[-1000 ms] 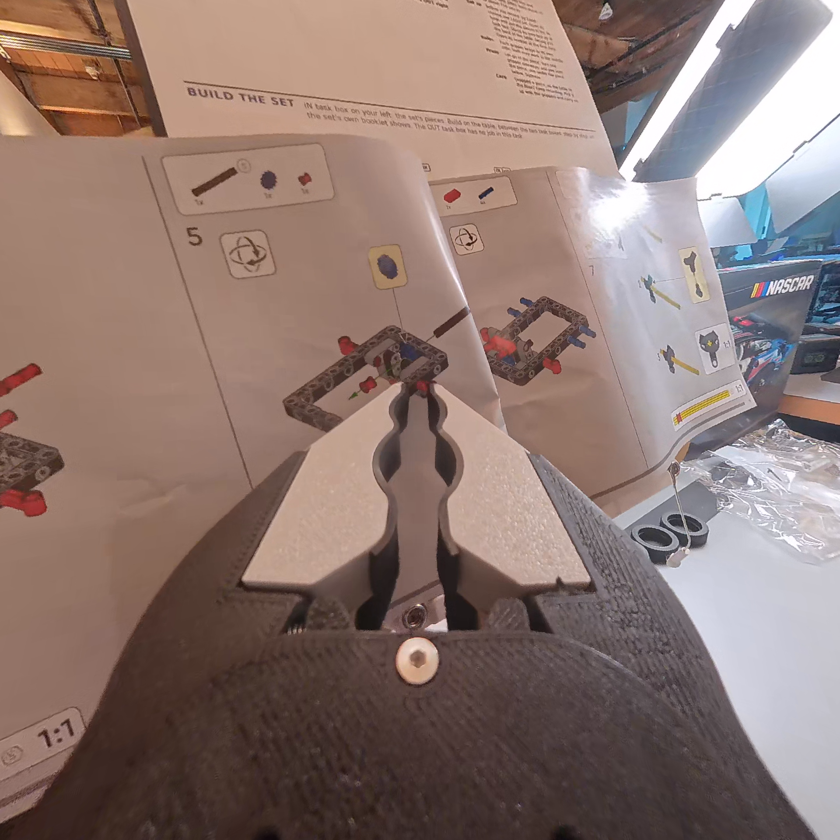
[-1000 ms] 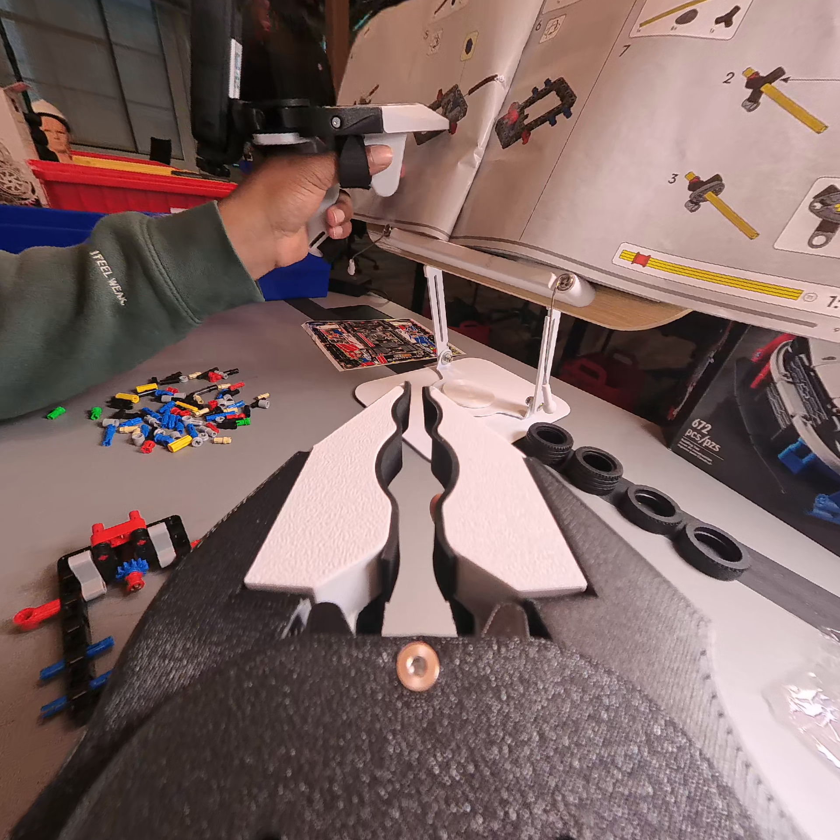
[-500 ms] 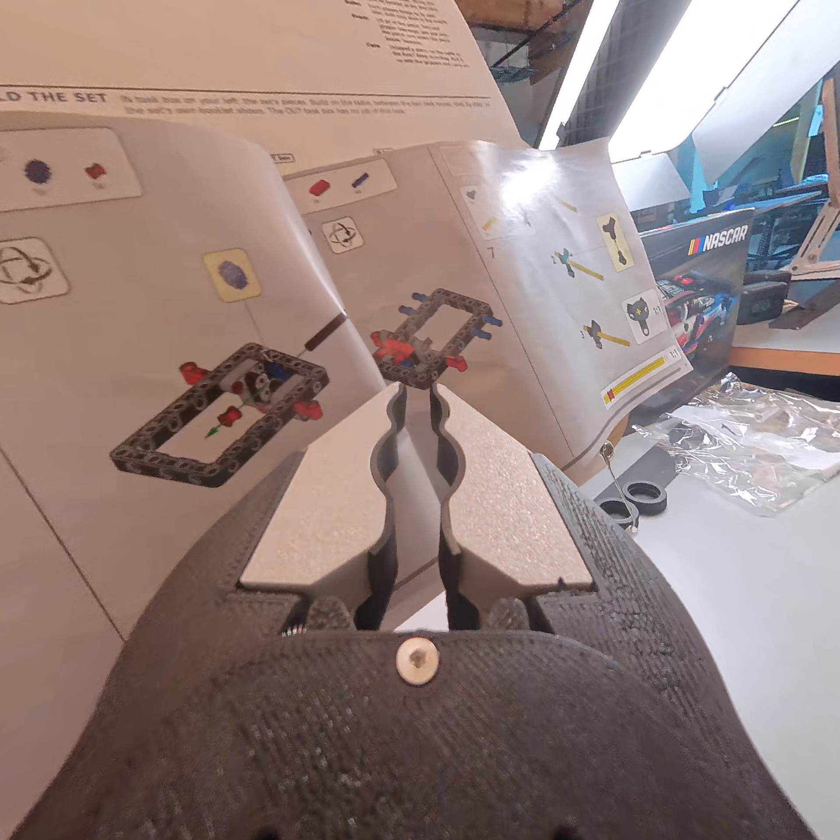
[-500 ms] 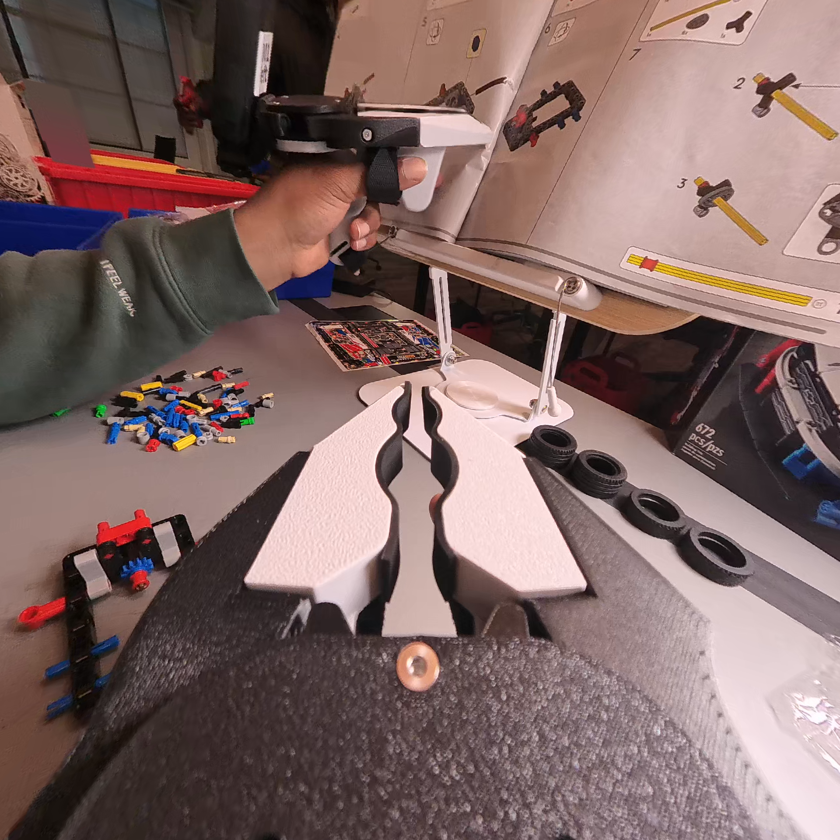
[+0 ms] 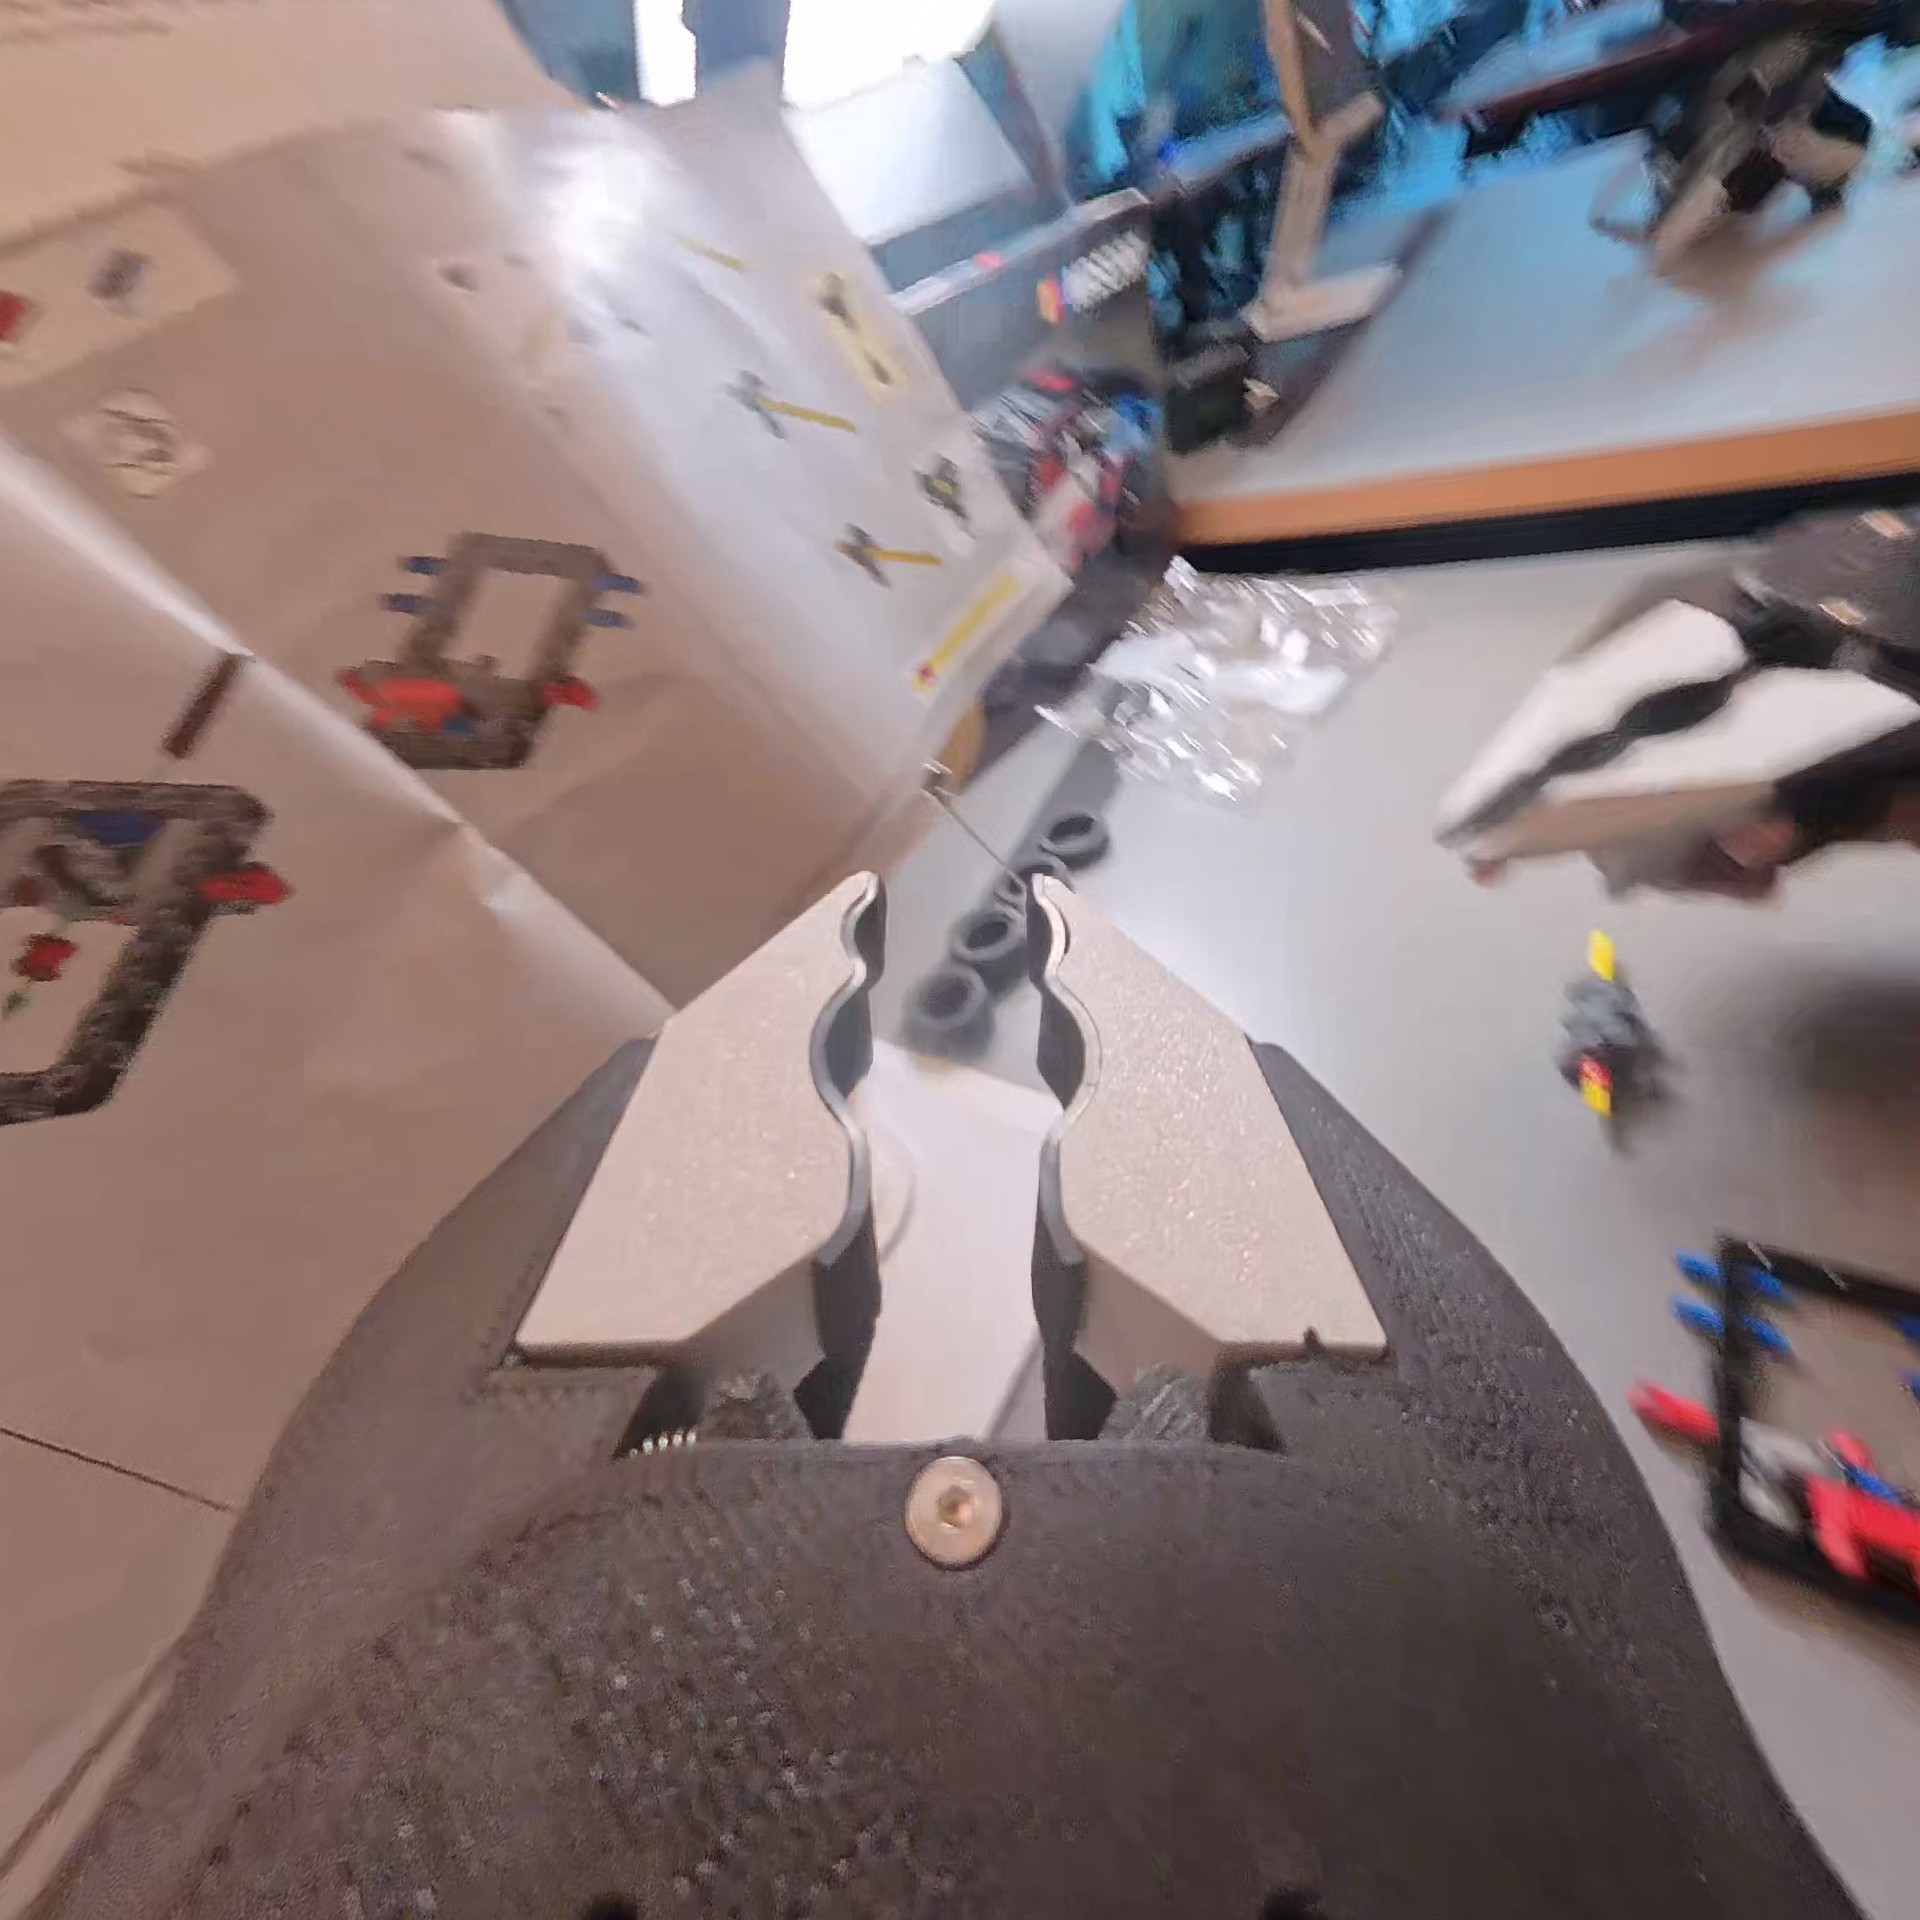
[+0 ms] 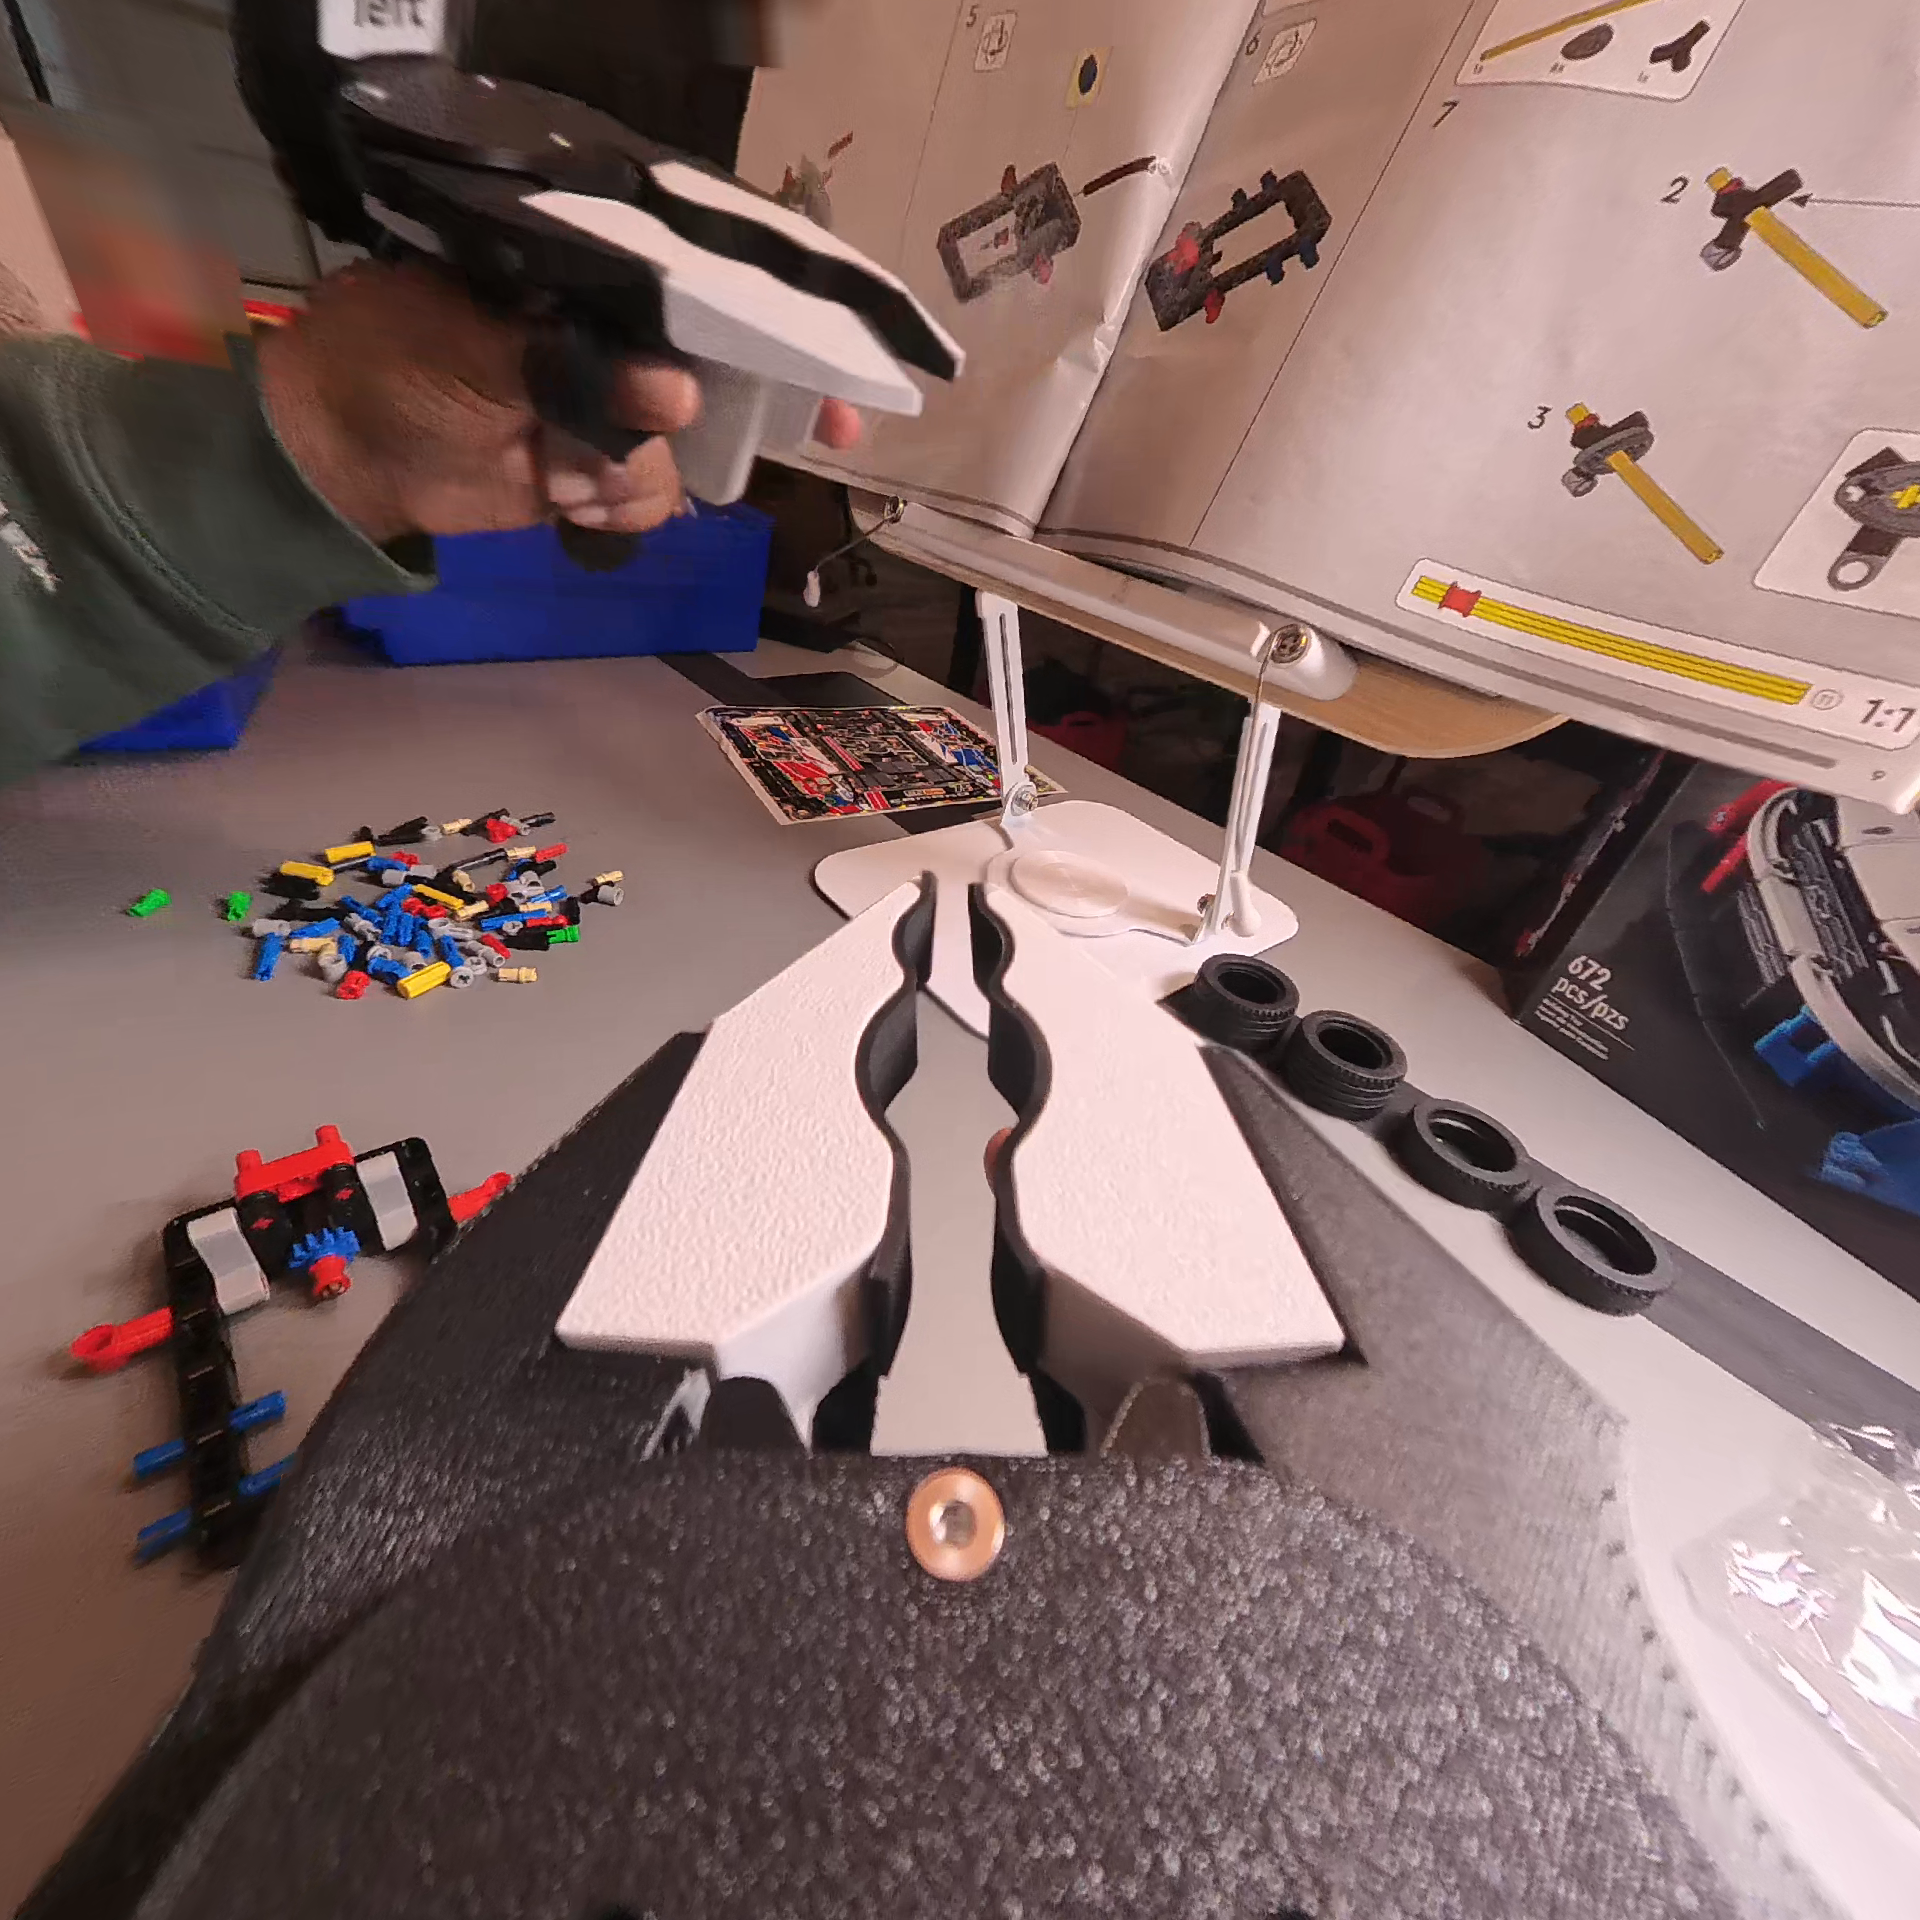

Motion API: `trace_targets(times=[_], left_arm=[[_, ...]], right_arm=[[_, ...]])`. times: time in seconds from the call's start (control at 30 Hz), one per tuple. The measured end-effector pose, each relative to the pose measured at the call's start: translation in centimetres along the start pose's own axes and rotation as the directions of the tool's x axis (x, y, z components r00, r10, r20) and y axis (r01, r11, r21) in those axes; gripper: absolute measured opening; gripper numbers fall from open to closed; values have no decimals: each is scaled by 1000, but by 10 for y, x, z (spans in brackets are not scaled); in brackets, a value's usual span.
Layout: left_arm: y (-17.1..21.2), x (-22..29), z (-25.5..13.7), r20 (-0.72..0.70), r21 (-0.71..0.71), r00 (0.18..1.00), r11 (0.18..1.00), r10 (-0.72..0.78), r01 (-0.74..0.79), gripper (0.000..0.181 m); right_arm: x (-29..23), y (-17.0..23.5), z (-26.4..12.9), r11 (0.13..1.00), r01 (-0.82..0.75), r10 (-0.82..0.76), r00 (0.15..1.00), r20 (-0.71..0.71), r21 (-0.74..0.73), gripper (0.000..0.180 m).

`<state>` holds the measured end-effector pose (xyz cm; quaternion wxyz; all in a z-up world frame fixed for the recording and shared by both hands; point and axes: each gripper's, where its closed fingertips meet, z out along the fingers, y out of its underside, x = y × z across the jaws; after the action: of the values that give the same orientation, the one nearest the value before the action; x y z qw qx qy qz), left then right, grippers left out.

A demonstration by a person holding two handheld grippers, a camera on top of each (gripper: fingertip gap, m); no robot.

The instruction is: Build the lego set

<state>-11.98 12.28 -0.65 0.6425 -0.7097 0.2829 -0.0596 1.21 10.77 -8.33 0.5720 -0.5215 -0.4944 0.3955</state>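
The partly built black lego frame [image 6: 301, 1226] with red, grey and blue parts lies on the grey table at the left; it also shows in the left wrist view [image 5: 1818, 1434]. A small black and yellow assembly [image 5: 1600, 1029] lies apart from it. My left gripper [image 5: 956, 904] is open and empty, held in the air in front of the instruction booklet [image 5: 416, 520]; it also shows in the right wrist view [image 6: 930, 379]. My right gripper [image 6: 951, 894] hovers low over the table with only a narrow slit between its fingers. A small reddish spot shows deep in that slit; I cannot tell what it is.
A pile of small loose pieces [image 6: 426, 914] lies at the left. Several black tyres [image 6: 1351, 1049] line up beside the white booklet stand [image 6: 1143, 862]. A sticker sheet [image 6: 862, 748], the set's box [image 6: 1766, 987], a blue bin [image 6: 582, 603] and clear plastic bags [image 5: 1226, 665] surround the work area. Some 15 cm of space lies between my two pairs of fingers.
My left gripper has swung away from the booklet page, to the right and down toward the table, and its fingers have spread wider. My right gripper has hardly moved.
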Motion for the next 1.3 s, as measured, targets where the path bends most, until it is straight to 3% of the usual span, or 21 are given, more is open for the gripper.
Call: trace_targets(times=[0.13,0.23,0.43,0.57,0.67,0.8,1.1,1.3], left_arm=[[23,62,-33,-150,-121,988,991,43,-61,30],[62,117,-57,-272,-212,962,977,-31,-29,37],[132,199,-78,-411,-383,878,921,-244,77,77],[152,221,-69,-470,-438,862,898,-191,-40,91],[163,230,-60,-510,-466,845,878,-162,-112,84],[161,243,-57,-563,-436,815,887,-138,-151,60],[152,236,-52,-472,-277,870,914,138,-296,59],[149,235,-51,-444,-243,870,905,215,-348,59]], right_arm=[[-7,7,-4,997,-20,26,996,82,-71,6],[-23,11,-6,993,7,13,986,166,-120,8],[-96,50,-21,937,184,-15,871,492,-298,21],[-130,76,-26,879,324,-66,809,584,-350,20],[-141,91,-25,845,383,-95,795,599,-374,16],[-143,94,-25,838,394,-103,793,600,-378,12],[-146,84,-27,862,369,-88,785,614,-348,10],[-147,98,-28,763,512,-199,767,610,-395,5]])
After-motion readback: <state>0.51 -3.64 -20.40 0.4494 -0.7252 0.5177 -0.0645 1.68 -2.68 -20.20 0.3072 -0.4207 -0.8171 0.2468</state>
